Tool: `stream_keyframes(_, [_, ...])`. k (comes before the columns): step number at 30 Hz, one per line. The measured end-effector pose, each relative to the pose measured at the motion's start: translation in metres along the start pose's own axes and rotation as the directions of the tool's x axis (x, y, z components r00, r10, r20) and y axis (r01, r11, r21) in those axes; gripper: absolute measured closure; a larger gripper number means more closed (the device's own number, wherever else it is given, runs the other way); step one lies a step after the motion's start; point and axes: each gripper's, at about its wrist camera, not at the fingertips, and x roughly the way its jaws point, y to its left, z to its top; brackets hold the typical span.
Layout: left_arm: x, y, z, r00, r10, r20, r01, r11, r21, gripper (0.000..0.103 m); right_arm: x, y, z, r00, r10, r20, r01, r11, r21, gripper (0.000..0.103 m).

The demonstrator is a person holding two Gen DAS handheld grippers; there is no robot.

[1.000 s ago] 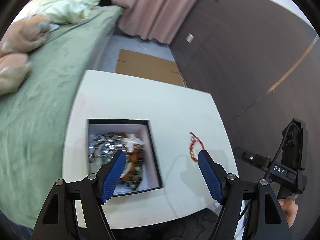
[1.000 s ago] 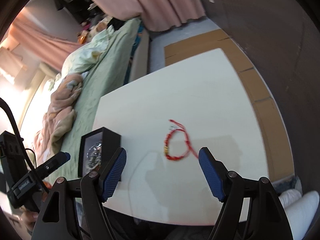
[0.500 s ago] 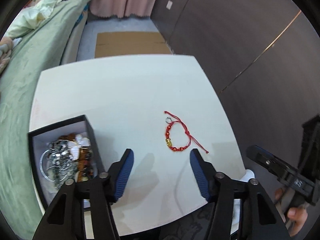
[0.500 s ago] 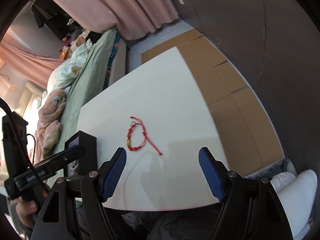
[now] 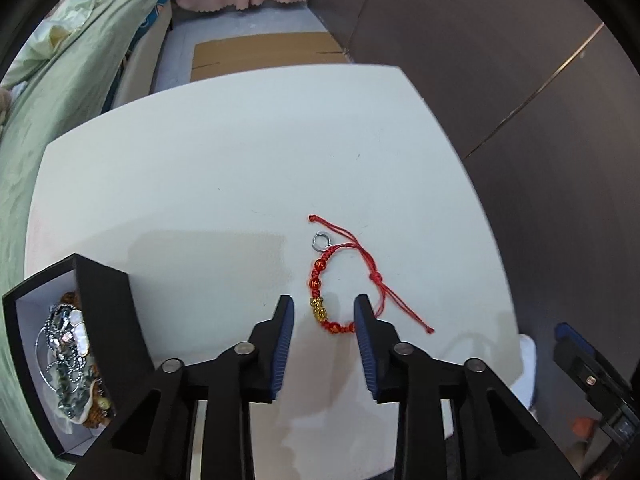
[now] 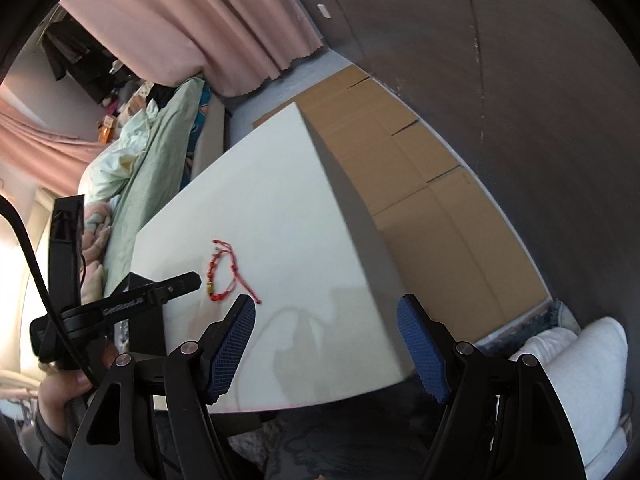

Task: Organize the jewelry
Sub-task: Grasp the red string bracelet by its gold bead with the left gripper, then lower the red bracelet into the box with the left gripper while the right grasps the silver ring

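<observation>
Left gripper, part-open and empty, straddles the red bracelet at lower centre, apparently not yet touching; right gripper, wide open, empty, farther.

Red braided cord bracelet with glossy red beads and a shiny gold charm, a polished metal ring beside it. The table is smooth, matt white. Matt black box holds glinting metal chains and pearly pieces. Ribbed blue pads on matt black plastic fingers
</observation>
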Motion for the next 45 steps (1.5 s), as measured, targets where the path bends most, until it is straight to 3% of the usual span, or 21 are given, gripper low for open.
stream_keyframes(6, [0.017, -0.007, -0.003, 0.997, 0.078, -0.022, -0.077, 0.997, 0.025, 0.078, 0.001, -0.012, -0.003, 1.000, -0.018, 0.001, 0.018, 1.000, 0.010, 0.029])
stream_keyframes(10, [0.019, -0.011, -0.007, 0.994, 0.110, -0.013, -0.110, 0.993, 0.050, 0.097, 0.002, -0.009, -0.003, 1.000, -0.018, 0.002, 0.018, 1.000, -0.002, 0.029])
stream_keyframes(14, [0.014, 0.000, -0.007, 0.998, 0.056, -0.014, -0.056, 0.998, 0.028, 0.096, 0.006, 0.001, -0.001, 1.000, -0.012, -0.004, 0.012, 1.000, -0.023, 0.033])
stream_keyframes(26, [-0.056, 0.022, 0.003, 0.994, -0.032, 0.104, 0.033, 0.999, -0.008, 0.097, 0.034, 0.044, 0.019, 0.998, 0.012, -0.066, -0.019, 0.994, -0.105, 0.039])
stream_keyframes(36, [-0.098, 0.061, -0.006, 0.985, -0.039, 0.171, 0.054, 0.995, -0.084, 0.097, 0.070, 0.083, 0.035, 0.989, -0.006, -0.149, -0.024, 0.979, -0.201, 0.049])
stream_keyframes(45, [-0.125, 0.105, -0.026, 0.978, -0.021, 0.209, 0.054, 0.987, -0.154, 0.097, 0.110, 0.119, 0.043, 0.972, -0.099, -0.211, 0.026, 0.947, -0.321, 0.061])
